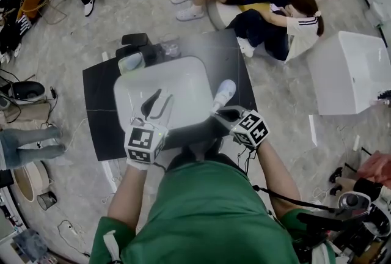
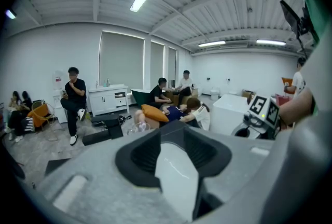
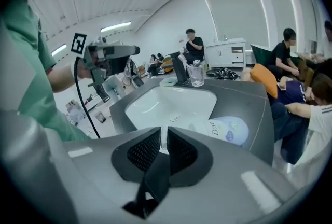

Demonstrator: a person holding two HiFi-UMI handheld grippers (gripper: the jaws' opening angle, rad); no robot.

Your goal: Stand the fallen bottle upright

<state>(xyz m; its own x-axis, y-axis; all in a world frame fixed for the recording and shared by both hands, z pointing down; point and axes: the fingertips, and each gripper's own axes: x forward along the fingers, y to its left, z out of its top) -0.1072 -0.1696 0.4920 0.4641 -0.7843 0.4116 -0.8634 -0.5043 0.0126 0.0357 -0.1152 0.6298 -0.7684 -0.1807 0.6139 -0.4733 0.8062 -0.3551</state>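
One brand name legible
"Dove" is printed on the fallen white bottle, which lies on the counter just beside the sink.

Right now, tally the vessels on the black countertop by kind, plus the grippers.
White plastic bottle, lying on its side: 1
Clear drinking glass: 1
Pale shallow dish: 1
Two-jaw tools, left gripper and right gripper: 2
Total: 5
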